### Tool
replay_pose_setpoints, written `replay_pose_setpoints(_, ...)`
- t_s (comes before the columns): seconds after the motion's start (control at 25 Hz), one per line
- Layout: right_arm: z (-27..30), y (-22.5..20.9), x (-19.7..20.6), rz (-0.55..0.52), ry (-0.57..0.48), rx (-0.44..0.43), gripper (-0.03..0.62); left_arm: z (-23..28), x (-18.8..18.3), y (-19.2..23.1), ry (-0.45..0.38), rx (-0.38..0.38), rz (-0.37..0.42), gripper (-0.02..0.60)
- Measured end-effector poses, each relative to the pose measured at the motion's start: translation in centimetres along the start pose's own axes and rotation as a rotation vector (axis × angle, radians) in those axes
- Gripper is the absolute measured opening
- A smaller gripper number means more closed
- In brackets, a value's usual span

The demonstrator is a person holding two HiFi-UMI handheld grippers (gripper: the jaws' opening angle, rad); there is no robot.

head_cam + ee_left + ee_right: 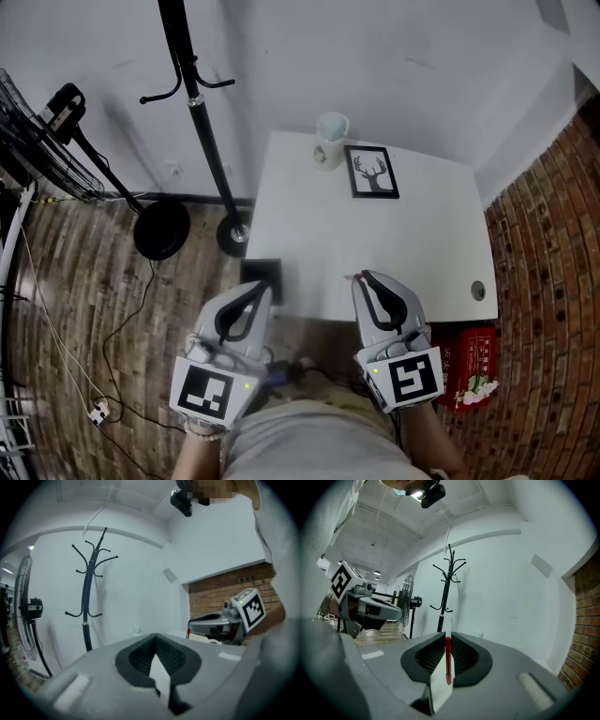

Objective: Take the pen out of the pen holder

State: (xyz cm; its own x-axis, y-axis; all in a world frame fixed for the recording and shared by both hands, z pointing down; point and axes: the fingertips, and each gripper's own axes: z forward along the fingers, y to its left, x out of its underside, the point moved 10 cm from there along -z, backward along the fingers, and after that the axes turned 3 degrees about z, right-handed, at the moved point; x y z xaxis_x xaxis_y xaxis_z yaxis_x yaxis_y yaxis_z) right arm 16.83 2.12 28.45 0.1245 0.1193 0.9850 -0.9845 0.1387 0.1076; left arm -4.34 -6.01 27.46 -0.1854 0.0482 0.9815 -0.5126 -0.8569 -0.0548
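— Over the near edge of the white table [412,253], what is the right tool [366,278] doing?
— Its jaws are clamped on a red pen [448,660], pinched near their tips; the right gripper view shows it.
— And the left tool [258,289]?
— Beside the right one, just off the table's near left corner; its jaws meet at the tips with nothing between them.
— Where is the pen holder [329,141]?
— At the table's far edge, a white mug-shaped cup just beside a framed deer picture [371,172], well apart from the pen.
— What else?
— A black coat stand [200,122] and a fan [28,131] stand on the wooden floor [84,281] to the left; a red box [473,366] lies right of the table.
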Motion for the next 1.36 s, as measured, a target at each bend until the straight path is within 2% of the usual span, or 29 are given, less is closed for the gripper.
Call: replay_pose_setpoints(1.36, 1.0, 1.5, -0.4, -0.013, 0.011, -0.043, 0.038, -1.3, 0.4, 0.8, 0.002, -0.028, -0.004, -0.006)
